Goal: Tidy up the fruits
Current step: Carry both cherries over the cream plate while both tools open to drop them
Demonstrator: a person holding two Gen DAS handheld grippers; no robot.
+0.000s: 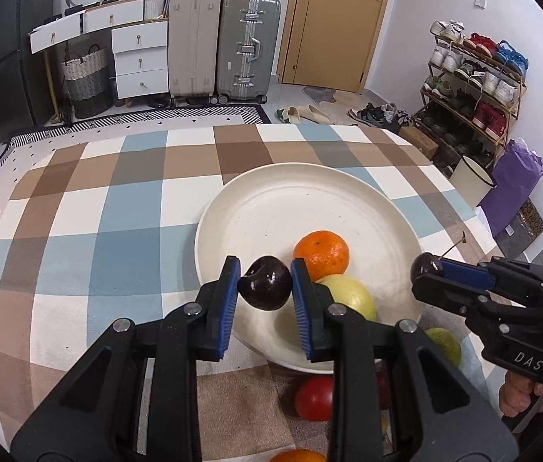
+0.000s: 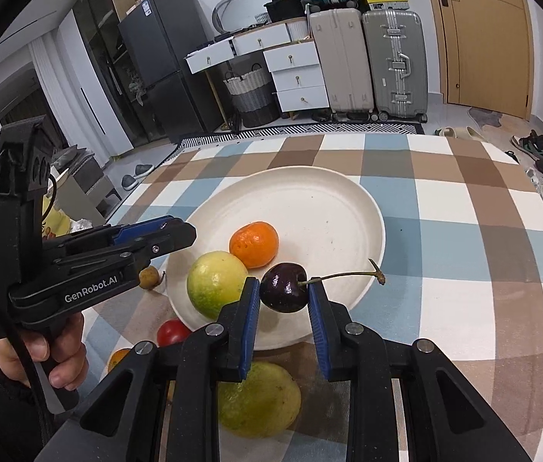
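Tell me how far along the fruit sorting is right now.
Done: a round orange mandarin and a yellow-green guava sit on the cream round plate.
In hand: each claw is shut on a dark cherry, left claw and right claw, both over the plate.
Left: a red tomato, a second green guava, a small brown fruit and another orange lie on the checked cloth.

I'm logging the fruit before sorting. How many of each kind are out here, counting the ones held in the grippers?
Cherries: 2
Oranges: 2
Yellow-green fruits: 2
Tomato: 1
Small brown fruit: 1
Total: 8
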